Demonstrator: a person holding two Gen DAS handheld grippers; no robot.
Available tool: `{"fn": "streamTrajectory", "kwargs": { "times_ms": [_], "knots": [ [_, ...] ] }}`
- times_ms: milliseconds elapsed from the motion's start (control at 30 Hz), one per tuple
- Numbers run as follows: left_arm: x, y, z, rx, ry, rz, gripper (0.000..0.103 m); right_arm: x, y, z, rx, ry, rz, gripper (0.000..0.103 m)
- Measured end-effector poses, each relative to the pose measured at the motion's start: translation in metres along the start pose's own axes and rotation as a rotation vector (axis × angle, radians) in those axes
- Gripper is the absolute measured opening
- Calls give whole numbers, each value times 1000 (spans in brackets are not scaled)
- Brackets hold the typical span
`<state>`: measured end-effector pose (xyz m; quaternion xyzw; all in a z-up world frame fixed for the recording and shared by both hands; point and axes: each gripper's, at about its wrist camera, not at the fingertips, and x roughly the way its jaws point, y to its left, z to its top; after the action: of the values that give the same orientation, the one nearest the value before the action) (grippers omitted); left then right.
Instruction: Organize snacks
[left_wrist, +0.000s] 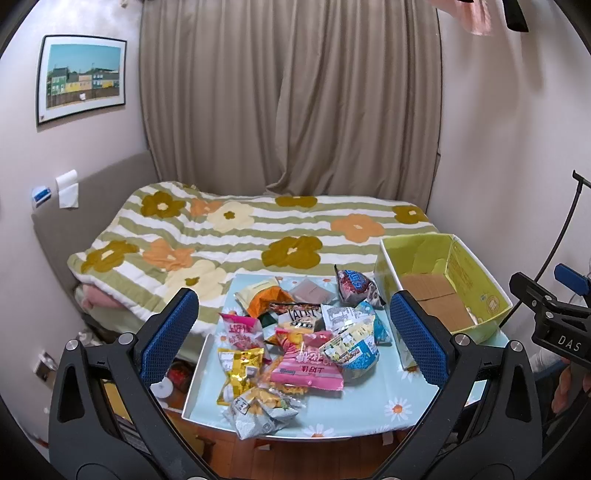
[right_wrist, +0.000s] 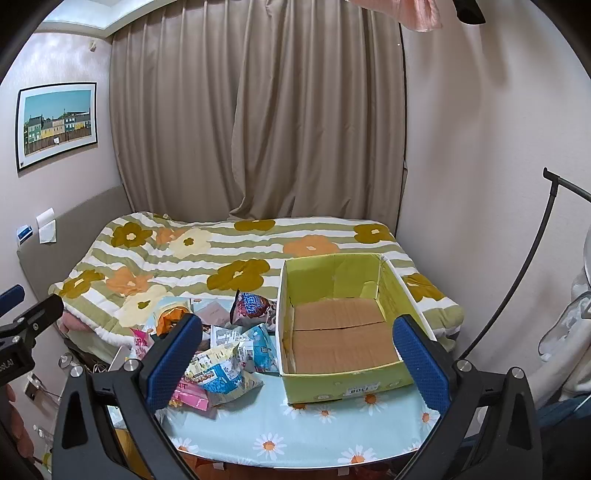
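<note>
- Beside the green box (right_wrist: 343, 332), to its left on the daisy-print table (right_wrist: 280, 417), we see the snack packets (left_wrist: 295, 347) in one loose heap; the box holds nothing we can see but its cardboard floor, so we judge the sorting not yet begun.
- Our left gripper (left_wrist: 295, 339) stands wide open above the heap, touching nothing.
- Our right gripper (right_wrist: 295, 365) is equally wide, empty, near the box's front-left corner.

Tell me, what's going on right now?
Left gripper and right gripper open, holding nothing. Snack pile on table, box empty. Nothing in the way.
</note>
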<state>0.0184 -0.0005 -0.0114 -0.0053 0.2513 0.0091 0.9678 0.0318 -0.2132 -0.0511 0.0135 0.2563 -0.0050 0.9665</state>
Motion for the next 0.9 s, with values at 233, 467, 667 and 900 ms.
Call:
{"fn": "streamTrajectory", "kwargs": {
  "times_ms": [233, 467, 667, 900],
  "knots": [
    [-2, 1, -2, -3, -2, -4, 102, 0, 0, 2, 1, 3, 2, 103],
    [-8, 0, -4, -6, -11, -15, 102, 0, 0, 3, 3, 4, -1, 103],
    [-8, -1, -5, -11, 4, -14, 102, -2, 0, 3, 6, 4, -2, 103],
    [-13, -2, -4, -12, -3, -18, 102, -1, -1, 4, 5, 4, -2, 103]
  ]
}}
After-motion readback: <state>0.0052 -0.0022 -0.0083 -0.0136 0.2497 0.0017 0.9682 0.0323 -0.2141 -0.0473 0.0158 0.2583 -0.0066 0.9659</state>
